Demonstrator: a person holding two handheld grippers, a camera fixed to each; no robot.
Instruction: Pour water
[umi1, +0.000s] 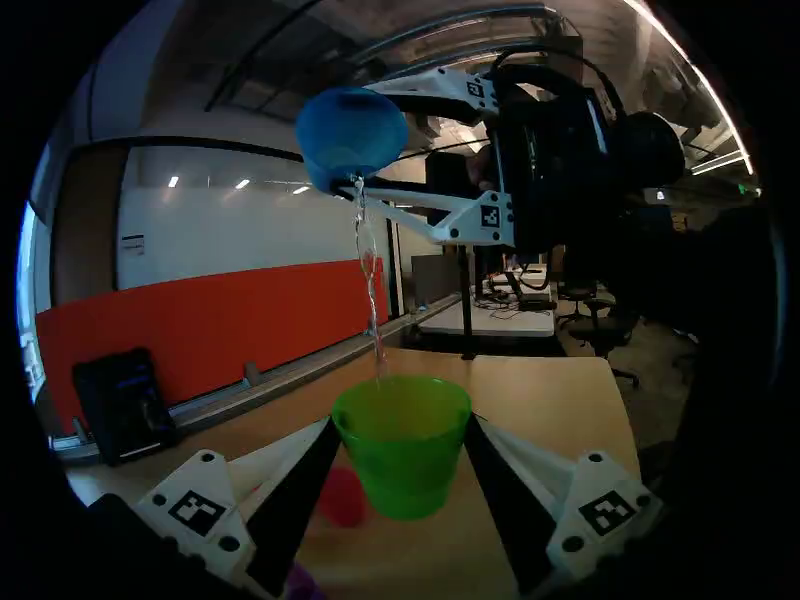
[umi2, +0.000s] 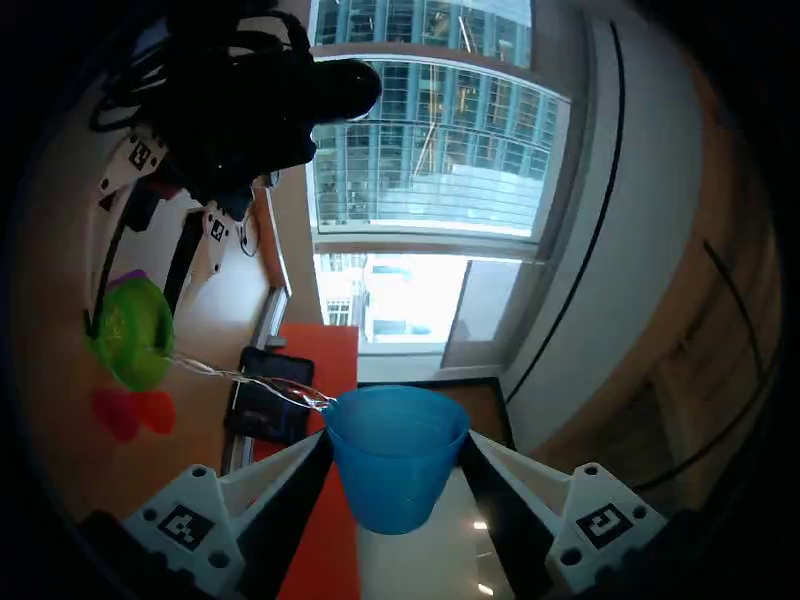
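Left hand-held gripper (umi1: 400, 428) clamped on translucent green cup (umi1: 402, 460), upright over wooden table (umi1: 545, 400). Right hand-held gripper (umi2: 397, 440) gripped opaque blue cup (umi2: 395, 470), tipped high above the green one. Thin, twisting water stream (umi1: 368, 270) fell from blue rim into green mouth.

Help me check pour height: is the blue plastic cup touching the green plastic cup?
Apart. The left gripper view shows the blue plastic cup above the green plastic cup, only a water stream spanning the gap.
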